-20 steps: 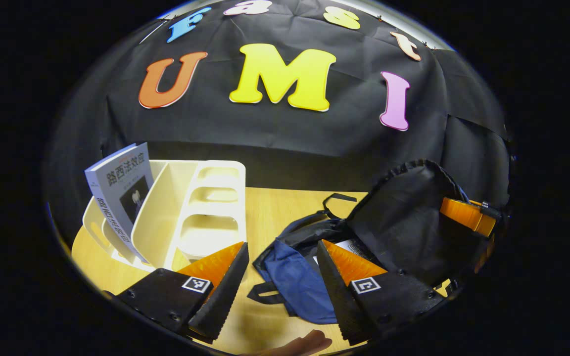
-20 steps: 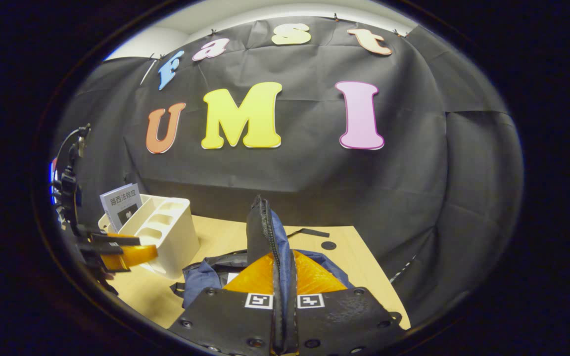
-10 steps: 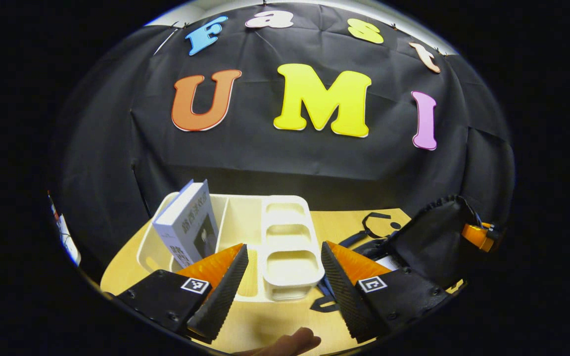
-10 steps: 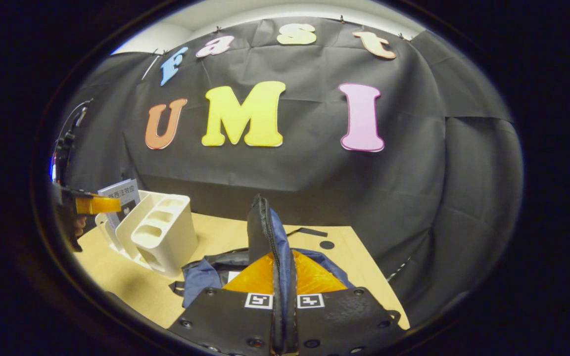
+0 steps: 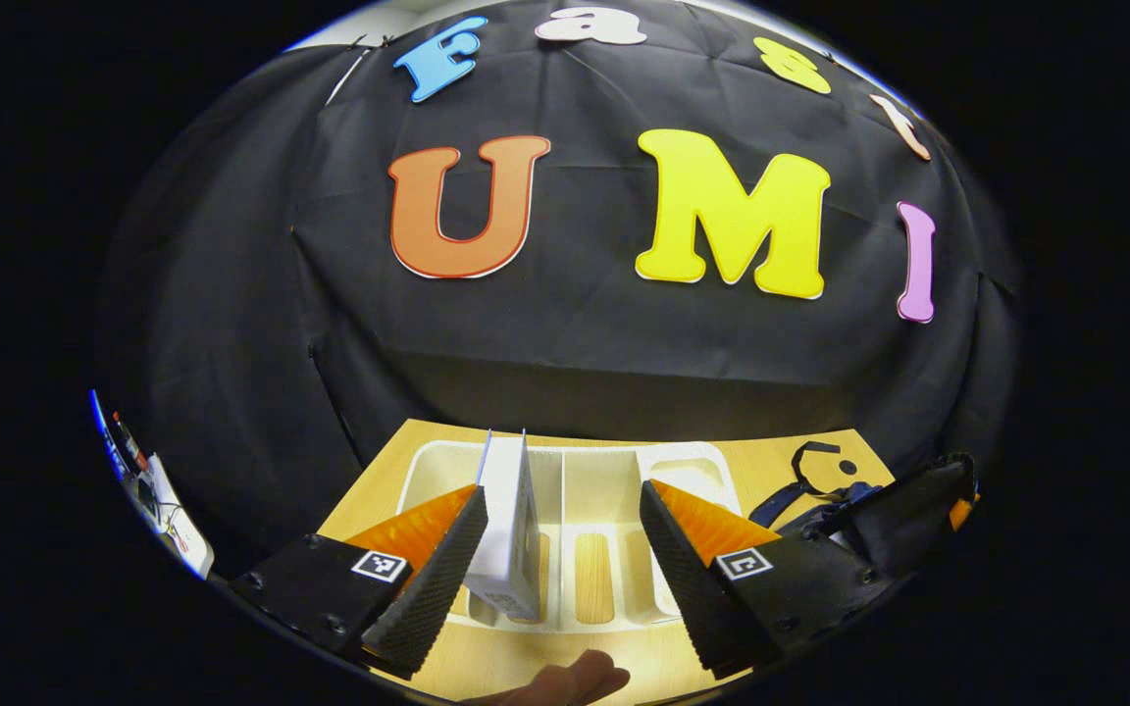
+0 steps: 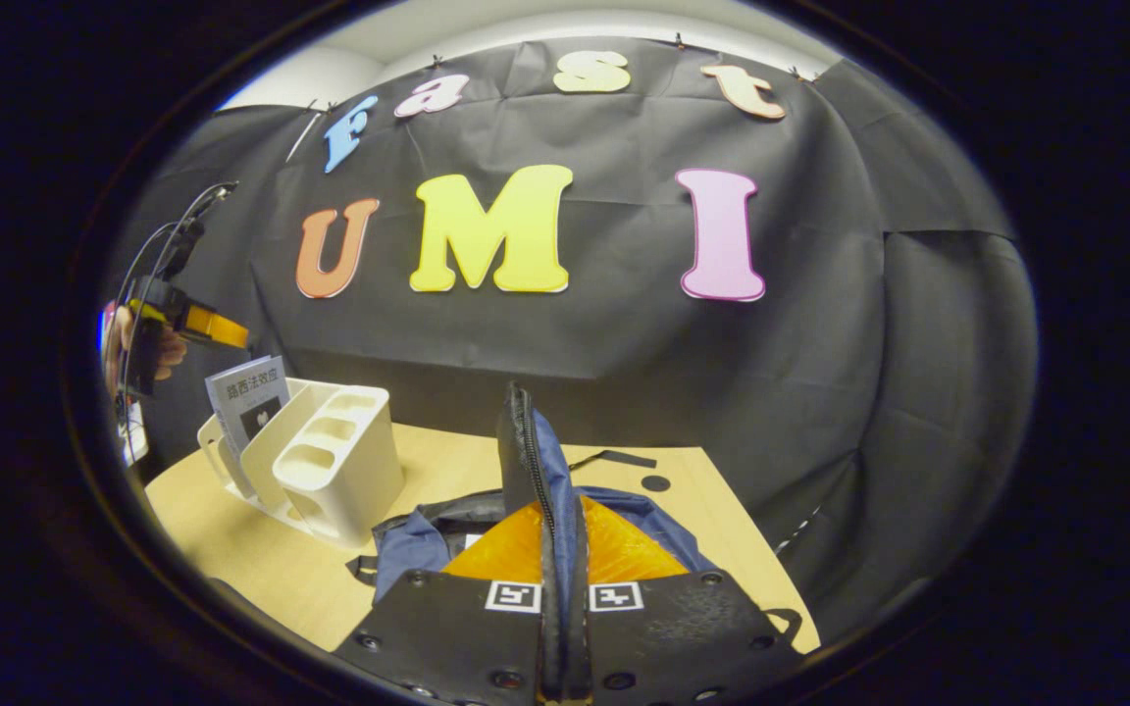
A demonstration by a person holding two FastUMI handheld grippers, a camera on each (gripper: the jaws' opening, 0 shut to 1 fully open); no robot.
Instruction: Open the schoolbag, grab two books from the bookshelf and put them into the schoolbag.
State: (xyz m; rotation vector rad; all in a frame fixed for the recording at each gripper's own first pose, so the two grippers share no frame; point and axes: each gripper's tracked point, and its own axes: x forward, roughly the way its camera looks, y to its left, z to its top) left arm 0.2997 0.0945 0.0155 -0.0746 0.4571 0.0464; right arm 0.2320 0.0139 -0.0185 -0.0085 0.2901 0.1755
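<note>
Swung across from the schoolbag side within the last second, the left gripper (image 5: 557, 574) is now lined up over the white bookshelf (image 5: 604, 549), and the book (image 5: 508, 534), earlier seen cover-on, is presented edge-on in the left gripper view. Its fingers are held wide apart with nothing between the pads but air and the book's top edge, which sits just inside the finger at 7 o'clock and well clear of the one at 5 o'clock. The book stands upright in the rack's left slot, its long axis running toward 12 o'clock — parallel to the fingers, so a straight descent would be expected to straddle it, though a small shift toward 9 o'clock seems needed to centre it. In the right gripper view the right gripper (image 6: 563, 588) is clamped on the raised flap of the blue schoolbag (image 6: 545, 471), by which the mouth is kept open; the left gripper (image 6: 194, 324) is seen at 10 o'clock above the book (image 6: 249, 397) — clearly the nearer tool.
</note>
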